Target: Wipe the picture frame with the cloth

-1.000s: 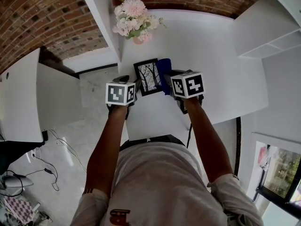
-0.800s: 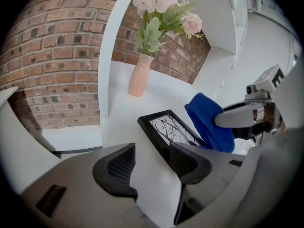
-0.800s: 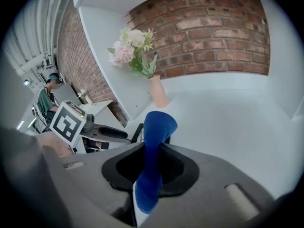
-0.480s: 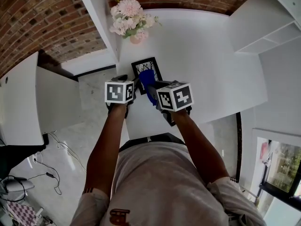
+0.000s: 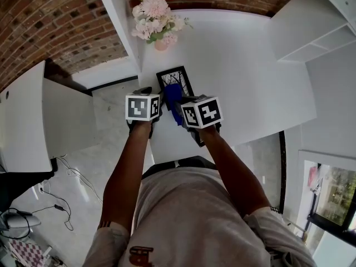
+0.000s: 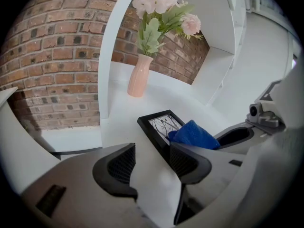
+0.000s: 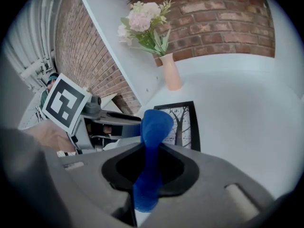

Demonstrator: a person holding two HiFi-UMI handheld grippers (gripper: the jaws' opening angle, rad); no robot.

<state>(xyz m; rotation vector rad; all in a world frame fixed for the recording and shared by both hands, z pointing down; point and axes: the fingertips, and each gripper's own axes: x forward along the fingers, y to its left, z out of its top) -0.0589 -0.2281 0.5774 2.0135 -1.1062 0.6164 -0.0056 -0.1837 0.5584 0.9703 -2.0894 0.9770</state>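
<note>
R claw (image 7: pixel 147 167) is pinched tight on the cloth (image 7: pixel 154 125), which sticks up past my tips. Since a sec ago I've swung it from the frame's outer side across twd the L claw (image 6: pixel 149 158). Cloth now sits over the near end of the frame (image 7: pixel 183 122), just ahead of my tips. L jaws are spread w/ only table (image 6: pixel 118 122) btwn them; frame edge is just ahead, by its inner jaw. So one pass over the glass is prob done. The far end, nr the vase (image 7: pixel 171 72), likely still needs strokes.

Pink vase (image 6: pixel 139 79), pale flowers (image 6: pixel 161 7), on white table (image 5: pixel 250 65); brick wall (image 6: pixel 52 56) behind.
</note>
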